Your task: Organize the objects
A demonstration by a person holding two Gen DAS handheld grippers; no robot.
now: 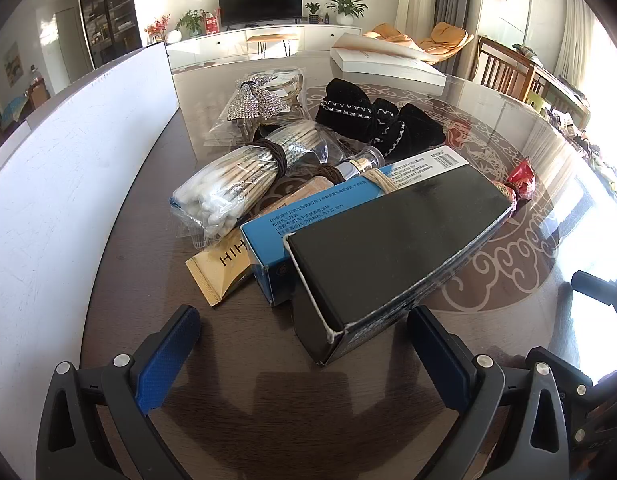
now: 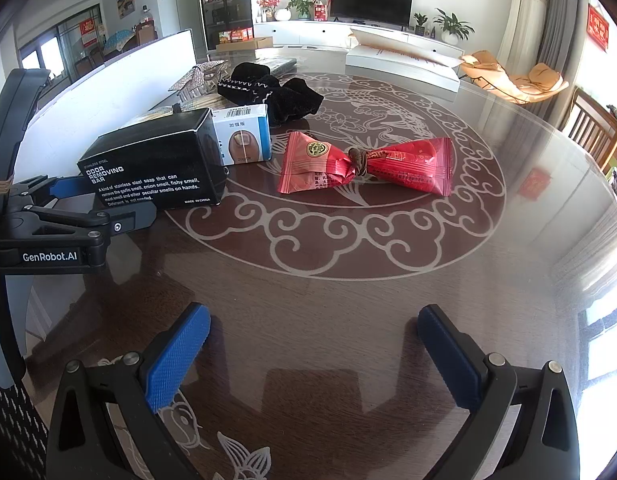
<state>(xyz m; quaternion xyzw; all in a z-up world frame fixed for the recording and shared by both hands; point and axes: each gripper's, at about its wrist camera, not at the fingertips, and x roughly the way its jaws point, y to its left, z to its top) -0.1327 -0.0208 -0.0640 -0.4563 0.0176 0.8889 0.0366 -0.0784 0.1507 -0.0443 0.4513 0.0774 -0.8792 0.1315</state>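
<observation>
A black odor-removing-bar box [image 1: 396, 248] lies tilted on a blue-and-white box [image 1: 328, 208] in a pile on the glass-topped table [image 1: 244, 396]. My left gripper [image 1: 304, 344] is open, with the black box's near end between its blue fingers [image 1: 168, 352] and a gap on the left side. In the right wrist view the black box [image 2: 156, 164] sits at the left, straddled by the left gripper [image 2: 108, 200]. Two red packets [image 2: 364, 164], tied at the middle, lie ahead of my right gripper [image 2: 314, 352], which is open and holds nothing.
The pile also holds a bag of cotton swabs [image 1: 224, 188], a gold sachet [image 1: 220, 272], a black scrunchie [image 1: 376, 116] and a rhinestone bow [image 1: 260, 100]. A white panel [image 1: 68, 184] stands along the left. A white book [image 2: 404, 64] lies at the far edge.
</observation>
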